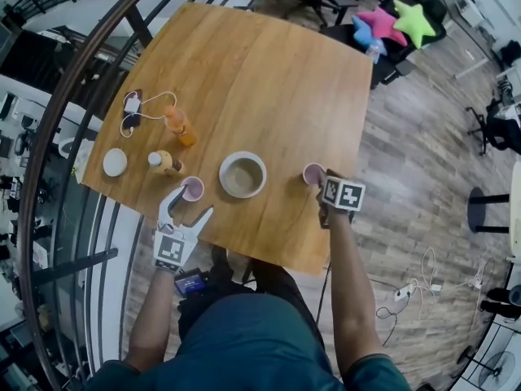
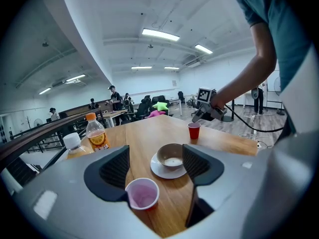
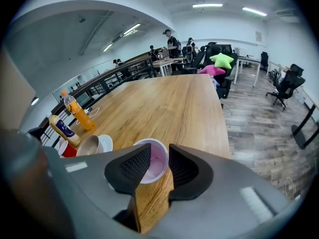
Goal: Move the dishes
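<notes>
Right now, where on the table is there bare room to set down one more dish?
The far part of the table is bare, beyond the bowl and the right cup. A smaller gap lies between those two. The near left corner is crowded: orange bottle, small bottle, cable, white disc and left cup.

R cup (image 3: pixel 158 167) partly hidden behind R tongs (image 3: pixel 158 154); btl (image 3: pixel 64 129) label too small.
</notes>
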Tool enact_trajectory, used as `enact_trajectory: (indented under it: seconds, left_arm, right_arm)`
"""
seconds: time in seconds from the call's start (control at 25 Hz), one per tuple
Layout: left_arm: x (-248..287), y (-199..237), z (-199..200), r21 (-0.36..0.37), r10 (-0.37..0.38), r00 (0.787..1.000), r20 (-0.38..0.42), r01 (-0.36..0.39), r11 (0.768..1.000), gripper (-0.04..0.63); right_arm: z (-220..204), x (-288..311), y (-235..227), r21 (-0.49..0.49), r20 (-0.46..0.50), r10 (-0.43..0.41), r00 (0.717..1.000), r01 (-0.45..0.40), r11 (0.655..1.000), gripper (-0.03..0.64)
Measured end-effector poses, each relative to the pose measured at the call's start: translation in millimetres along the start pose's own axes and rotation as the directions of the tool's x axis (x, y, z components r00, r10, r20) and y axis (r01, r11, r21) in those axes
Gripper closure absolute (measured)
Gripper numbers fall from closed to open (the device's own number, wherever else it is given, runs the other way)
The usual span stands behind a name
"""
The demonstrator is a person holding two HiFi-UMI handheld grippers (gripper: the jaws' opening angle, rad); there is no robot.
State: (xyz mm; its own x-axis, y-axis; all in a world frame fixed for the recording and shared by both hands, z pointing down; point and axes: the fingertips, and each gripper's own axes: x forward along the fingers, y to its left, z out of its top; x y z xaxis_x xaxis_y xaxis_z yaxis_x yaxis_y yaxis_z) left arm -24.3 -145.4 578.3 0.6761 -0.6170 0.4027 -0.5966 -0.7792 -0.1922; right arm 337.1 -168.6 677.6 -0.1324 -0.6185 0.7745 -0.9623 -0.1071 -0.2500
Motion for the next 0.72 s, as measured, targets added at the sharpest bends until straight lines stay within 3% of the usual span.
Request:
enact_trajectory:
  seconds: [0.24,0.48,0.72]
  left_arm:
    - [-6,7,-3,-0.014,0.015,1.0,0.005,-0.015,1.0,0.264]
    - [-14,17,-6,-0.031,0.037,0.999,0.011,-0.037,0.999,0.264]
    - [-26,22,-11,-0.058,0.07,0.998,0.01,-0.069,0.996,0.264]
  right_arm:
    - [24,-19,14,-0.092,0.073,-0.062,0.995,0.069,0.993,0.502]
    - [57,-26,67,-0.24,0.163,0.005,0.987,0.034,0.97,0.503]
    - [57,-9,129,-0.329,0.132,0.128,0.983,-0.078,0.941,0.503]
